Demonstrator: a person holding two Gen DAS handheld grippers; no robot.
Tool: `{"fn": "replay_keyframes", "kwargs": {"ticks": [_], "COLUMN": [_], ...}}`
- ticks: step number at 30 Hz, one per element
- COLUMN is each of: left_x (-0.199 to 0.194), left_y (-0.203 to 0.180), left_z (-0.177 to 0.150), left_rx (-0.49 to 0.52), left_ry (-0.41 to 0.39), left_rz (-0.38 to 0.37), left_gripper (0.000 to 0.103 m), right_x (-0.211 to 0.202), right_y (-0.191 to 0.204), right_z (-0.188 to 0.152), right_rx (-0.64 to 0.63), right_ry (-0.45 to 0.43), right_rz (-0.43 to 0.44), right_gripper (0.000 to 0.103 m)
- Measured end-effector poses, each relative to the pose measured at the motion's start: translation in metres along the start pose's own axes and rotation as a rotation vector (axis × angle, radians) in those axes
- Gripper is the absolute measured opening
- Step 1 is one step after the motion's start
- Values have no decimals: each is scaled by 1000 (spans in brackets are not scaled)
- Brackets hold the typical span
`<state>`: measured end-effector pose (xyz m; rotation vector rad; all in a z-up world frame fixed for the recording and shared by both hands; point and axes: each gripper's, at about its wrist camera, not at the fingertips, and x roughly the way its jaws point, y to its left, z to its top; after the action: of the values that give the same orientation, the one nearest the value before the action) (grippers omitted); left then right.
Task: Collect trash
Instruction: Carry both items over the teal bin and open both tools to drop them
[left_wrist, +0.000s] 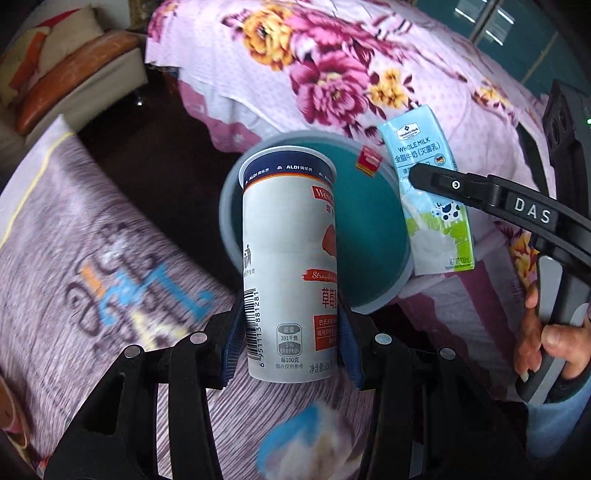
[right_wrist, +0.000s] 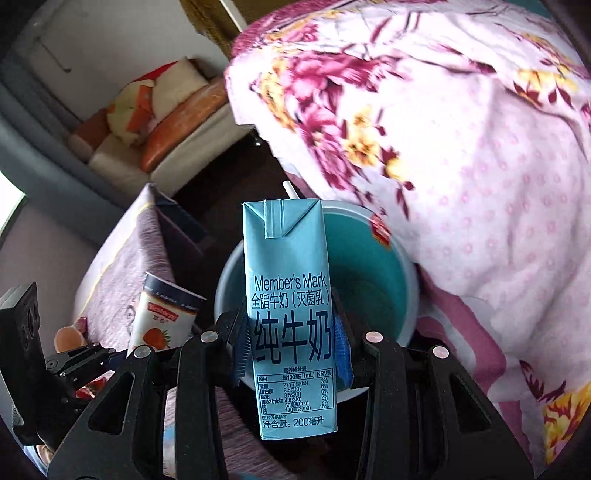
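Note:
My left gripper (left_wrist: 290, 341) is shut on a white strawberry yogurt cup (left_wrist: 290, 266), held upright above the near rim of a teal round trash bin (left_wrist: 373, 221). My right gripper (right_wrist: 291, 349) is shut on a light blue whole milk carton (right_wrist: 290, 314) with a straw, held upright over the bin (right_wrist: 369, 273). The carton also shows in the left wrist view (left_wrist: 430, 206), at the bin's right edge. The cup also shows in the right wrist view (right_wrist: 162, 317), left of the bin. A small red wrapper (left_wrist: 368, 159) sits at the bin's far rim.
A pink floral quilt (left_wrist: 332, 74) covers the bed behind and right of the bin. A grey patterned cloth (left_wrist: 92, 258) lies to the left. A sofa with cushions (right_wrist: 166, 122) stands at the far left. Dark floor lies between them.

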<state>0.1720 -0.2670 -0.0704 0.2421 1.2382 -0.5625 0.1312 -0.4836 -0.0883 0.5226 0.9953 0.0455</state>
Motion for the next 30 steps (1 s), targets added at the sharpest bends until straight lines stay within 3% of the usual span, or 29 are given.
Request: {"fn": "replay_keyframes", "kwargs": {"ticks": [7,9,11,13,21,24,30], "left_x": [33,36,35,34,15,8,-9], "left_y": [-2,0,1,3,19,26,35], "left_z": [15,16,16,15,7,3,-10], "left_rx": [-13,-26,-28,-33,-82,-100,-121], "left_ry": [52,58,50,41,21,20,1], "left_rz": [-12,-20,-20,-12,-30,-41,-52], "left_gripper": [47,51,64,70,88,91,91], "right_x": [10,12,14,16,25,23,14], "right_y": [-17,-18,-19,-19,-16,-13,-3], "right_z": [2,2,2,1,-2,-2,-3], "right_rx": [23,24,21,19,17,18,10], "right_ry": [14,21,29,37,69,60,55], "right_rz": [-22,-26,-32,-35,-51,-63,-74], "right_gripper": [36,36,36,36,37,60,73]}}
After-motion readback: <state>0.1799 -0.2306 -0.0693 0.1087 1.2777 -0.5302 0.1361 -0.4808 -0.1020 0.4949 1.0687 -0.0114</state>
